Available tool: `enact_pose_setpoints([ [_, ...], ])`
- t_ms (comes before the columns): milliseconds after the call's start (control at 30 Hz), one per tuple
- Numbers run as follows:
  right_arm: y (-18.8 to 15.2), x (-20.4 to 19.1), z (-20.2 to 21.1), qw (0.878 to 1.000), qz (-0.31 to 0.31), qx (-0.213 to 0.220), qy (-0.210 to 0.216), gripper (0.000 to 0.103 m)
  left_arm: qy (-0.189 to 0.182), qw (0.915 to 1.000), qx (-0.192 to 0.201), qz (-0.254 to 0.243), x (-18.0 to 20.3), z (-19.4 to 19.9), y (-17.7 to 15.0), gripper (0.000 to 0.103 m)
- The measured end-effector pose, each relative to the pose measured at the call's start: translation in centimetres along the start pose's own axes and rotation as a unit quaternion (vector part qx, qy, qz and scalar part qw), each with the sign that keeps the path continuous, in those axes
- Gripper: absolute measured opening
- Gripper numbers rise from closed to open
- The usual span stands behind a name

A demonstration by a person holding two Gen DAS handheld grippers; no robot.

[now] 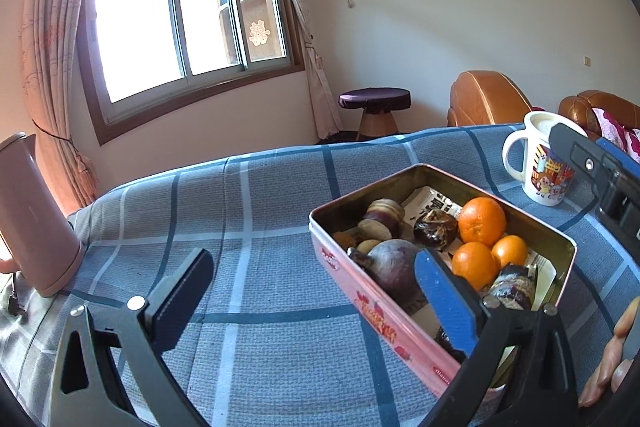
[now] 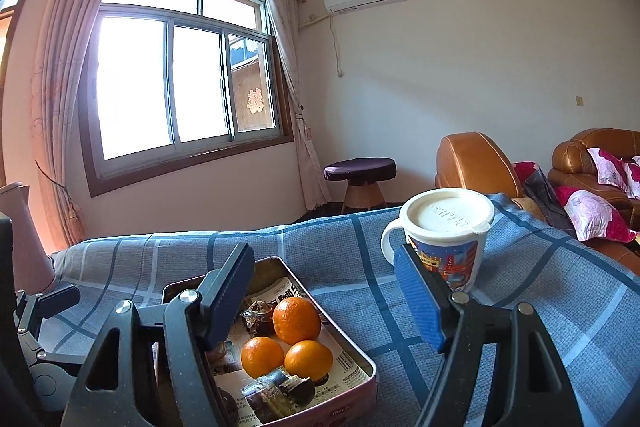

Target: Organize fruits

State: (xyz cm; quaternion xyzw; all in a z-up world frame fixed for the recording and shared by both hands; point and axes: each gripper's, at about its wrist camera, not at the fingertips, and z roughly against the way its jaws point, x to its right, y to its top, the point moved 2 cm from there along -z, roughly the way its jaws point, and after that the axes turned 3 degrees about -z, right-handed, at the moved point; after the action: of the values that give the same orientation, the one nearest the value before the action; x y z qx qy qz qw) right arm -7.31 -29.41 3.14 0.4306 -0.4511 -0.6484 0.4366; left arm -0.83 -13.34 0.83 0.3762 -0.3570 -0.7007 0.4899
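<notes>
Pink on its outer wall and dull metal inside, the tin sits on a counter covered with a blue-grey checked cloth. The left hand-held gripper has its jaws spread wide with nothing between the pads; its right finger stands in front of the tin's long near wall, while its left finger hangs over bare cloth well to the left of the tin. Just beyond that right finger, inside the tin, lie three oranges close together on a sheet of printed paper, with a large purple root and several dark brownish pieces beside them; what those dark pieces are cannot be told. The right hand-held gripper is also parted, gripping nothing: its left finger is over the tin's left part, its right finger in front of a lidded white mug with a colourful print, which stands on the cloth apart from the tin, to its right. In the right wrist view the oranges show below and between the two fingers. Far to the left of the left hand-held gripper stands a pink kettle. A person's fingers show at the lower right edge of the left wrist view.
</notes>
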Motion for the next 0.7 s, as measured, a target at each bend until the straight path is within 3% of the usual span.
enact_pose_setpoints([
  [700,-0.9,-1.4,5.4,0.999,0.033,0.042,-0.004,0.074,0.002,0.999,0.043,0.014,-0.5,4.2,-1.5,0.103],
])
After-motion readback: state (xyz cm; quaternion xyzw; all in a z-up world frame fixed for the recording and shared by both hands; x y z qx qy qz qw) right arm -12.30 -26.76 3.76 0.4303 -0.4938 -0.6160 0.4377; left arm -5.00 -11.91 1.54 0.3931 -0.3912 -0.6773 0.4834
